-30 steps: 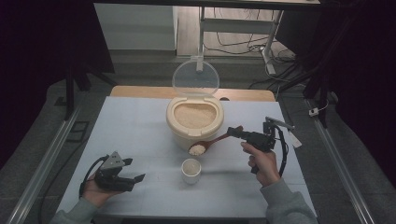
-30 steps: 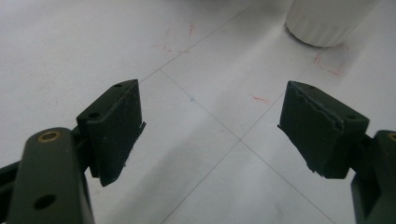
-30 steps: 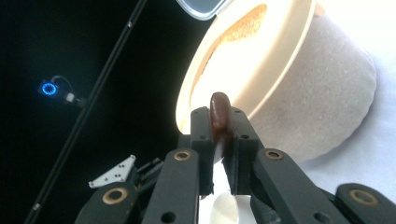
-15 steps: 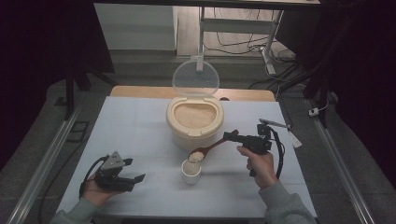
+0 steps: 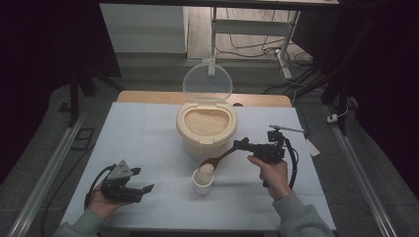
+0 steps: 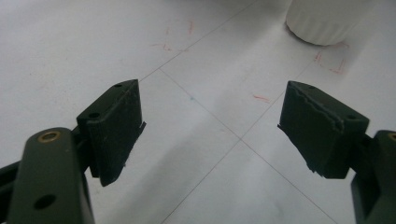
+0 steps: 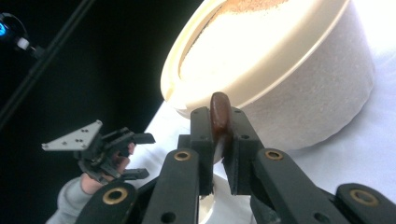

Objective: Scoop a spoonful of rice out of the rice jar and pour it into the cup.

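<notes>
Over the cup point(image 5: 203, 181), right hand-held gripper point(image 5: 240, 144) clamps spoon point(image 5: 217, 160); left hand-held gripper point(image 5: 143, 180) gapes wide.

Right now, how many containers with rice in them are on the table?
2. The big cream rice bin stands open at the table's middle; the small white cup sits just in front of it, under the wooden spoon held by the right hand-held gripper.

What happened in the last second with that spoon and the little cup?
The right gripper, shut on the wooden spoon, carried its rice from beside the rice container down over the cup. The left gripper stayed open, resting on the table; container and cup did not move.
</notes>
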{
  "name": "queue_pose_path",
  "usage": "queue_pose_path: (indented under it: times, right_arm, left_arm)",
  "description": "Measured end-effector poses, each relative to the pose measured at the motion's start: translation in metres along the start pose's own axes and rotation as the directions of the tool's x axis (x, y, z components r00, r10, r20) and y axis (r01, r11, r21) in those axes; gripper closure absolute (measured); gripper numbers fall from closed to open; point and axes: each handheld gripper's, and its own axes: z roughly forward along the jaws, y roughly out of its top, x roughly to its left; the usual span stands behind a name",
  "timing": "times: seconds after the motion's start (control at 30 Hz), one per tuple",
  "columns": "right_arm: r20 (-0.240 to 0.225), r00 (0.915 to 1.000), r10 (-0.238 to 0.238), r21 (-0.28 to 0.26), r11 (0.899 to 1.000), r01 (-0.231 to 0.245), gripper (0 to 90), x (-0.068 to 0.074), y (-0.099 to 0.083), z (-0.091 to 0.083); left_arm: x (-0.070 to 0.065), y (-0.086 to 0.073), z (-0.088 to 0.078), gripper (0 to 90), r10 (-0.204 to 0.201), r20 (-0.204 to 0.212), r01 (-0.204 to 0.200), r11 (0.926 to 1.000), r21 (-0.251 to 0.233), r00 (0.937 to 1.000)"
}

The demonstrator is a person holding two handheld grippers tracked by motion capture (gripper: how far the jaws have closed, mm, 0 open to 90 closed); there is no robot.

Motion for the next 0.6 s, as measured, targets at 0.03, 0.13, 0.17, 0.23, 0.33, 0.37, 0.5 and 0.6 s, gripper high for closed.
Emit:
queue_pose_path:
  times: [0.03, 0.13, 0.17, 0.23, 0.33, 0.37, 0.5, 0.6]
  right_arm:
    - [0.004, 1.0000, -0.008, 0.003, 1.000, 0.008, 82.9, 0.001, 0.000, 0.000]
    - [0.009, 0.9995, -0.030, 0.007, 1.000, 0.030, 82.9, 0.005, 0.000, 0.001]
    - [0.012, 0.9993, -0.037, 0.008, 0.999, 0.037, 82.9, 0.006, 0.000, 0.001]
    - [0.018, 0.9986, -0.050, 0.011, 0.999, 0.050, 82.8, 0.008, 0.000, 0.001]
    - [0.016, 0.9971, -0.074, 0.006, 0.997, 0.074, 82.9, 0.011, 0.000, 0.001]
    - [0.015, 0.9963, -0.084, 0.004, 0.996, 0.084, 82.9, 0.012, 0.000, 0.001]
    - [0.000, 0.9896, -0.144, -0.009, 0.990, 0.144, 82.9, 0.018, -0.001, -0.001]
    - [0.009, 0.9801, -0.198, -0.009, 0.980, 0.198, 82.9, 0.022, 0.000, -0.003]
  left_arm:
    - [0.000, 0.000, 0.000, 20.9, -0.001, 0.000, 0.001, 1.0000, -0.001, 1.0000]
    - [0.000, 0.000, 0.000, 20.9, -0.001, 0.000, 0.001, 1.0000, 0.000, 1.0000]
    - [0.000, 0.000, 0.000, 20.9, 0.000, 0.000, 0.000, 1.0000, -0.001, 1.0000]
    - [0.000, 0.000, 0.000, 20.9, 0.000, 0.000, 0.000, 1.0000, -0.001, 1.0000]
    - [0.000, 0.000, 0.000, 20.9, -0.001, -0.001, 0.001, 1.0000, -0.002, 1.0000]
    - [0.000, 0.000, 0.000, 20.9, 0.000, -0.001, 0.000, 1.0000, -0.001, 1.0000]
    - [0.000, 0.000, 0.000, 20.9, -0.001, -0.001, 0.001, 1.0000, -0.001, 1.0000]
    - [0.000, 0.000, 0.000, 20.9, 0.001, -0.001, -0.001, 1.0000, 0.000, 1.0000]
